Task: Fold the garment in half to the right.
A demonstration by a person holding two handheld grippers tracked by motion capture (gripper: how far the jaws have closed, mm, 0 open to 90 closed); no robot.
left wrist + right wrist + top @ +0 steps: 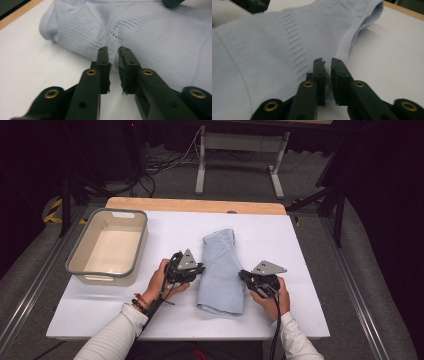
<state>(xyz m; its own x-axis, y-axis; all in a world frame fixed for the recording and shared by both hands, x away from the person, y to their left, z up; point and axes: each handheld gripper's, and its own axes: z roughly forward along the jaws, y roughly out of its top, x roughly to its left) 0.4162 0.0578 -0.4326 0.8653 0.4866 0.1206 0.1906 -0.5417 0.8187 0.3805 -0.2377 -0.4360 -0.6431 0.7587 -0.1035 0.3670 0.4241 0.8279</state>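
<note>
On the white table (280, 245) lies a folded pale-blue ribbed garment (220, 275), both claws (199, 269) (243, 275) narrowly parted, empty, at its edges.

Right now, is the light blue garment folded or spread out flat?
Folded. The garment lies as a narrow layered bundle in the high view, and the left gripper view shows a doubled, rounded edge at its end.

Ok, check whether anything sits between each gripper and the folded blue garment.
Nothing visible does. The left gripper has its fingers at the edge of the folded garment, a narrow gap between them. The right gripper likewise sits at the opposite edge. The bin stands off to the left, out of the way.
</note>
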